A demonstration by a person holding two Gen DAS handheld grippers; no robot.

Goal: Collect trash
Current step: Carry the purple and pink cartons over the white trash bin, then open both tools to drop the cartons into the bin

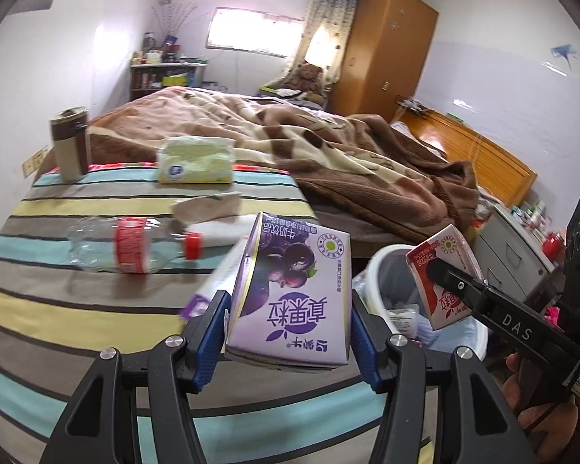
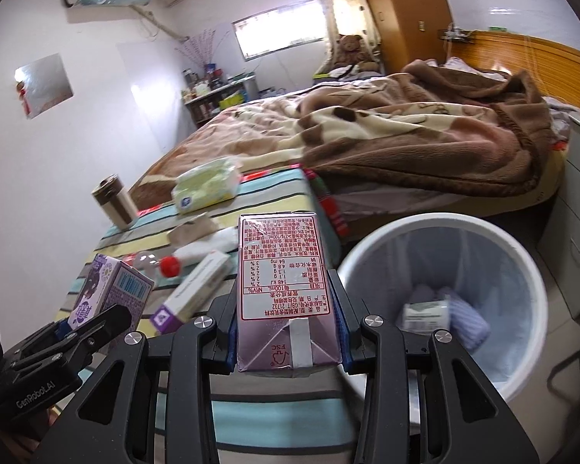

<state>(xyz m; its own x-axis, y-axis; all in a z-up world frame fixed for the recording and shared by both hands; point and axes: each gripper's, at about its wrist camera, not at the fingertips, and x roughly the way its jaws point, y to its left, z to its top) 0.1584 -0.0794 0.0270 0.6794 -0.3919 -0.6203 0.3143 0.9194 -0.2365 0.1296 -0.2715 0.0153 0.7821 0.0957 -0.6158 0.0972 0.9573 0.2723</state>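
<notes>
My left gripper [image 1: 290, 309] is shut on a purple drink carton [image 1: 290, 294], held above the striped table [image 1: 58, 309] near its right edge. My right gripper [image 2: 286, 301] is shut on a red-and-white drink carton [image 2: 282, 282], held near the rim of the white trash bin [image 2: 522, 255]. In the left wrist view the red carton [image 1: 444, 270] hangs right over the bin [image 1: 375, 270]. The purple carton [image 2: 108, 290] and the left gripper [image 2: 92, 321] show at the lower left of the right wrist view. An empty plastic bottle [image 1: 127, 247] with a red cap, crumpled tissues [image 1: 208, 208] and a white-purple box [image 2: 197, 290] lie on the table.
A tissue pack [image 1: 195, 162] and a brown-and-cream tumbler [image 1: 69, 143] stand at the table's far side. The bin holds some trash [image 2: 444, 317] in a liner. A bed with a brown blanket [image 1: 348, 147] lies beyond, and grey drawers [image 2: 576, 232] stand right of the bin.
</notes>
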